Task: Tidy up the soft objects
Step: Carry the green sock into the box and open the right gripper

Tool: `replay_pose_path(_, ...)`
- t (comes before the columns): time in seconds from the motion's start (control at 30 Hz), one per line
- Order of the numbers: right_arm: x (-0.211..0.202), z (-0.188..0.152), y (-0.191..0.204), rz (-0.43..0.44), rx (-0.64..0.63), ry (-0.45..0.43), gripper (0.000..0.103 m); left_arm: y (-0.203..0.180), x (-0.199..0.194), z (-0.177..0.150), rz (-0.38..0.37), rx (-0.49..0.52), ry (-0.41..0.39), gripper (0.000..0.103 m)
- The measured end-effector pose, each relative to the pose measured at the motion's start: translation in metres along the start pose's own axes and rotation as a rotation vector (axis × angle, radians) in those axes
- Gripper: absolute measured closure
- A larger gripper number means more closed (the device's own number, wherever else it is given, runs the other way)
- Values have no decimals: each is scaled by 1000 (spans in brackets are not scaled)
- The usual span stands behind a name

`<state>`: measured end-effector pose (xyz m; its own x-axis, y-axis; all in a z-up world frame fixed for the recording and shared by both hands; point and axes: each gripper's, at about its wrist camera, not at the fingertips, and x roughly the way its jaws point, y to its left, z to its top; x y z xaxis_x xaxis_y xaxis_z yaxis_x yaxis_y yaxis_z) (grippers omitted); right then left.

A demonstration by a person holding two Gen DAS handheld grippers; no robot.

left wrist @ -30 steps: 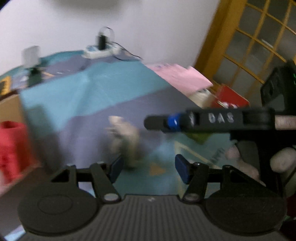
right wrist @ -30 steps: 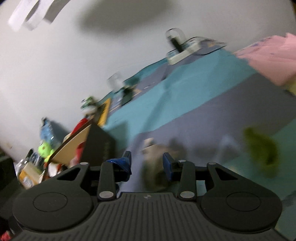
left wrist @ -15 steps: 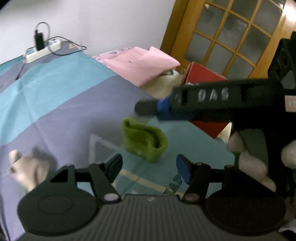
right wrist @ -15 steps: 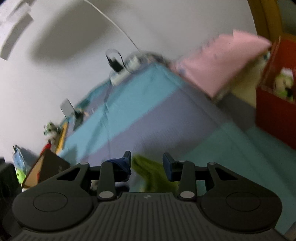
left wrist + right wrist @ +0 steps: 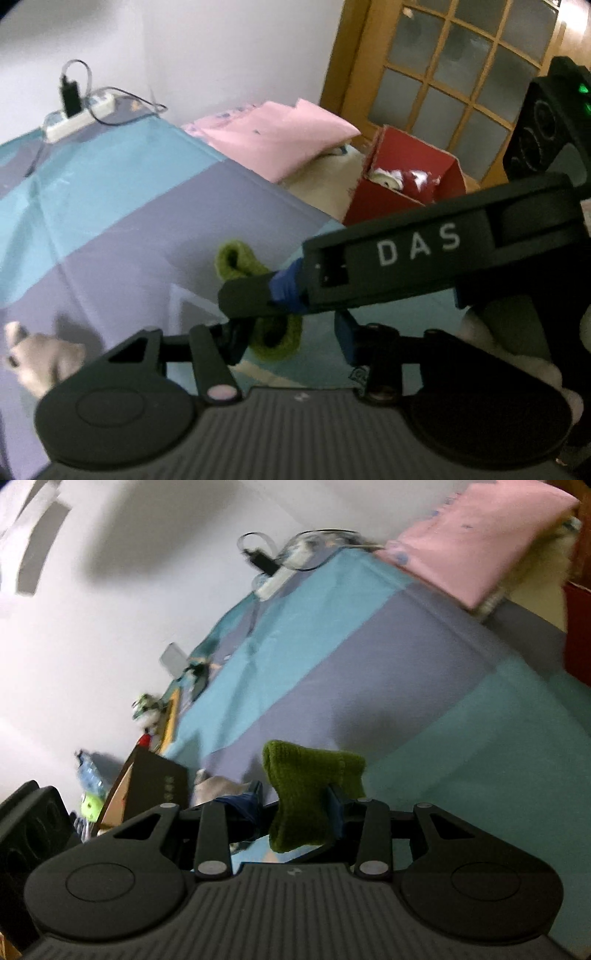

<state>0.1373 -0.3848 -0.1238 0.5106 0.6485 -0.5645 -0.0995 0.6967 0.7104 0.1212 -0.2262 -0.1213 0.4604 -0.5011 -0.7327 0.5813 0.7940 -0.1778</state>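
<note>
While closing, left gripper [image 5: 291, 338] straddles green sock [image 5: 275, 341]

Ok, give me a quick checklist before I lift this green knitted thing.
1. The green knitted piece sits between the fingers of the left gripper: ok, jaws closing.
2. Left pads pressing it: not ok, gap on one side.
3. Hold of the right gripper on it: cannot tell.
4. Grippers clear of each other: not ok, a right finger crosses over the left.
5. The red box is open: ok.
</note>
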Motion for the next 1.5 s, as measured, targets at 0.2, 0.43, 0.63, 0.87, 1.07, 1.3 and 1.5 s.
replay_pose_path(0.2,11,-14,51,56,-101,24,81,14,-42,-11,45,-34,-51,62)
replay_pose_path(0.43,33,-47,129,158,-224,85,81,46,-119,-48,106,-89,-125,61)
replay_pose_path(0.63,50,-76,204,269,-341,94,81,82,-205,-91,175,-145,-204,61)
replay_pose_path(0.87,96,-89,275,406,-391,94,81,120,-293,-128,306,-168,-311,60)
replay_pose_path(1.07,153,-93,309,387,-395,53,82,169,-324,-141,421,-181,-347,60)
replay_pose_path(1.3,214,-97,316,247,-458,60,81,250,-304,-145,447,-296,-324,48)
replay_pose_path(1.5,223,-105,316,249,-450,93,81,299,-288,-166,503,-419,-232,39)
